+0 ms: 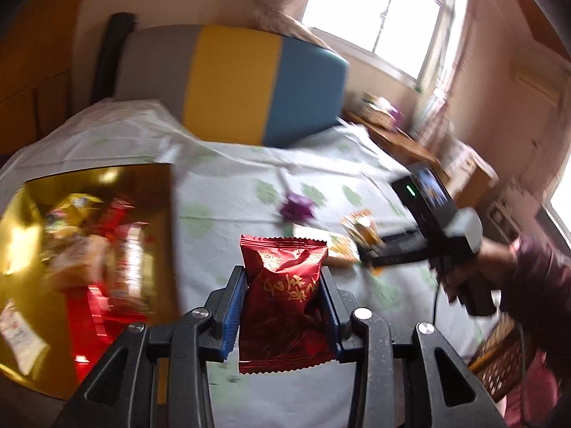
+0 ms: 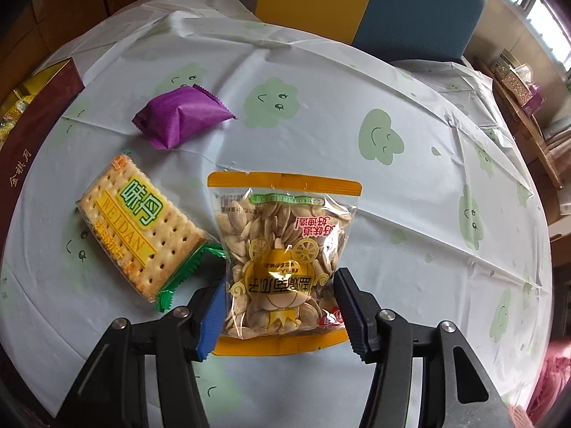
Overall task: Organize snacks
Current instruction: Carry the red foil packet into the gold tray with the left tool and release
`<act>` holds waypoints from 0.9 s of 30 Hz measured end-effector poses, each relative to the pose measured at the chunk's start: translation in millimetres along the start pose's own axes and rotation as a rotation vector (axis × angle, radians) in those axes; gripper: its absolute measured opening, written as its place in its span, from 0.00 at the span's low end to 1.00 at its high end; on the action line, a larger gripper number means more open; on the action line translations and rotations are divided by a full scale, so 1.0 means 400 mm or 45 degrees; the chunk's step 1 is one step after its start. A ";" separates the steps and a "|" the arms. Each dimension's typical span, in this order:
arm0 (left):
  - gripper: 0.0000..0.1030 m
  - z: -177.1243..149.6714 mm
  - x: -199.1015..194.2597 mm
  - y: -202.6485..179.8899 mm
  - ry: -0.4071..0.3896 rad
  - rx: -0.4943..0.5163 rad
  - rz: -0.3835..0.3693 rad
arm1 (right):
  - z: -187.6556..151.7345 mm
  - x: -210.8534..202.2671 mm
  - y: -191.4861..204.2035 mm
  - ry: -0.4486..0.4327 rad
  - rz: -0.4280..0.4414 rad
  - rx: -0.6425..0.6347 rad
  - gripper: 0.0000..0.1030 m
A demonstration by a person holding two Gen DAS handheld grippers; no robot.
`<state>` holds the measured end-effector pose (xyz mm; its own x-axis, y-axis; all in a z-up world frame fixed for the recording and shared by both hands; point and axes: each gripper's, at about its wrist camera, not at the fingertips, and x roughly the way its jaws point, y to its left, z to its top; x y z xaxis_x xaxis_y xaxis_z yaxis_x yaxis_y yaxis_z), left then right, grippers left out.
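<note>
My left gripper (image 1: 282,278) is shut on a red foil snack packet (image 1: 282,296) and holds it above the table, to the right of a gold-lined box (image 1: 157,235) with several snacks inside. My right gripper (image 2: 282,285) straddles a clear orange-trimmed bag of seeds (image 2: 283,256) lying on the table; its jaws stand at the bag's two sides, open. A cracker pack (image 2: 139,228) and a purple packet (image 2: 182,116) lie to the left. The right gripper also shows in the left wrist view (image 1: 371,249), over the seed bag (image 1: 360,226).
The round table has a white cloth with green prints (image 2: 374,135). A grey, yellow and blue chair back (image 1: 232,82) stands behind it. The dark red box wall (image 2: 43,107) is at the far left. A wooden shelf (image 2: 517,107) stands at the right.
</note>
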<state>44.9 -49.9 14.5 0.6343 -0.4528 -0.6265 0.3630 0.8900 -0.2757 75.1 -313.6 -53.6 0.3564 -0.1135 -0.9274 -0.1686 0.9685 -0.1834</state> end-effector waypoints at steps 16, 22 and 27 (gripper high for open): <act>0.43 0.031 -0.067 0.480 0.014 -0.597 0.440 | -0.001 -0.017 0.007 -0.002 -0.010 -0.013 0.56; 0.55 -0.004 -0.064 0.508 0.043 -0.625 0.504 | 0.000 -0.016 0.003 0.000 -0.005 -0.012 0.56; 0.54 -0.017 -0.085 0.476 0.024 -0.547 0.602 | 0.001 -0.016 0.002 -0.002 -0.009 -0.016 0.56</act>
<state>87.9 135.5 -21.5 0.6458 -0.0086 -0.7634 -0.2613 0.9371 -0.2316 72.8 -312.0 -47.7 0.3591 -0.1201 -0.9255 -0.1779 0.9647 -0.1942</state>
